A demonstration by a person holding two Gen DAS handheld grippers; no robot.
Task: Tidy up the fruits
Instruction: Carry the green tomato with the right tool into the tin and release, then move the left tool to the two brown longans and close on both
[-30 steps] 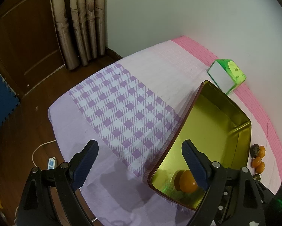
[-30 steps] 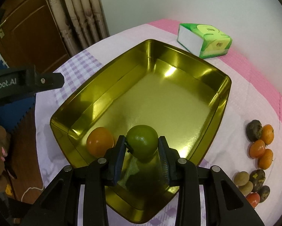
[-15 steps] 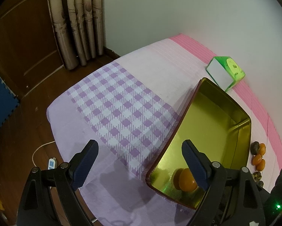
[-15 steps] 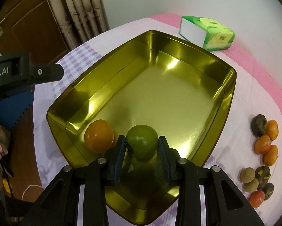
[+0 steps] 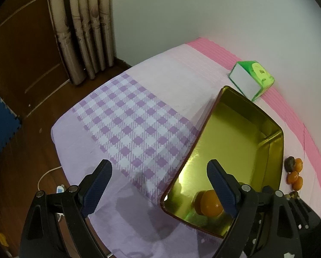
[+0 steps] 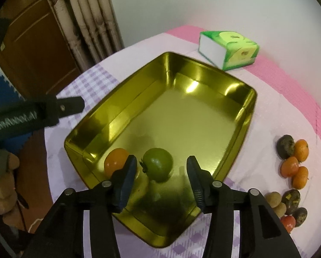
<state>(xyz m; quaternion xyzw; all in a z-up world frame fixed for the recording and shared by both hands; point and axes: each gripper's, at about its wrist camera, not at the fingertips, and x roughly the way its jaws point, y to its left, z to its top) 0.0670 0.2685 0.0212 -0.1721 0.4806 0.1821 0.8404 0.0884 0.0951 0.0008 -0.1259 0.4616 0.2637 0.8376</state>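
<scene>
Two fruits, a green tomato (image 6: 158, 167) and an orange (image 6: 115, 162), are seen in the gold tin (image 6: 242, 116), between the right gripper (image 6: 161, 169)'s parted fingers.

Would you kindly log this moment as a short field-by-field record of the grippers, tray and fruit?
right gripper: open, green fruit between its fingers, not gripped
left gripper: open, holding nothing, above the tablecloth
gold tray: holds green fruit and an orange fruit
loose fruit: clustered right of the tray
tissue box: beyond the tray
</scene>
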